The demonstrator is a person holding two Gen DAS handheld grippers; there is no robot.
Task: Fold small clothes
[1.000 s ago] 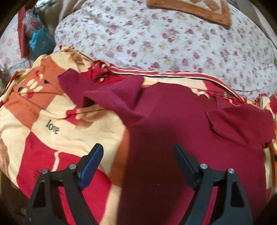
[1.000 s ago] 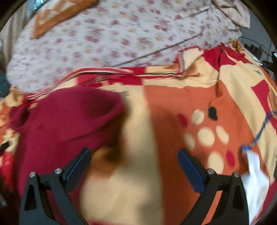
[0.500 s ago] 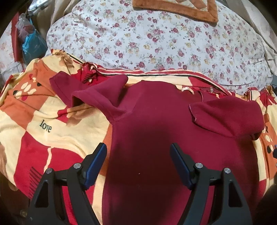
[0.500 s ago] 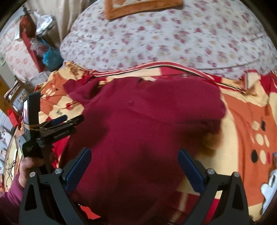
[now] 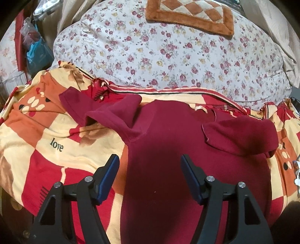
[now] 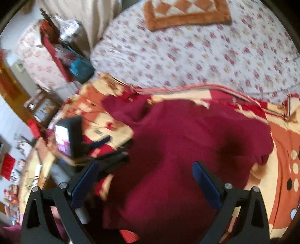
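A small maroon shirt [image 5: 168,150] lies flat on a red, orange and cream patterned blanket [image 5: 37,142], one sleeve rumpled at the upper left and the other folded over at the right. My left gripper [image 5: 150,165] hovers above the shirt's lower body; its jaws are closing, with only air between them. In the right wrist view the same shirt [image 6: 187,146] spreads below my right gripper [image 6: 146,172], which stands open above the cloth. The left gripper [image 6: 105,148] shows there too, blurred, at the shirt's left edge.
A floral quilt [image 5: 168,52] fills the back of the bed, with a brown and cream diamond mat [image 5: 189,16] on it. A blue bag [image 5: 37,56] and clutter sit at the far left. Furniture and shelves [image 6: 22,131] line the bed's left side.
The left gripper's jaws have narrowed and it has pulled back a little, showing more of the shirt. The right gripper has swung left from the blanket's bare part to over the shirt.
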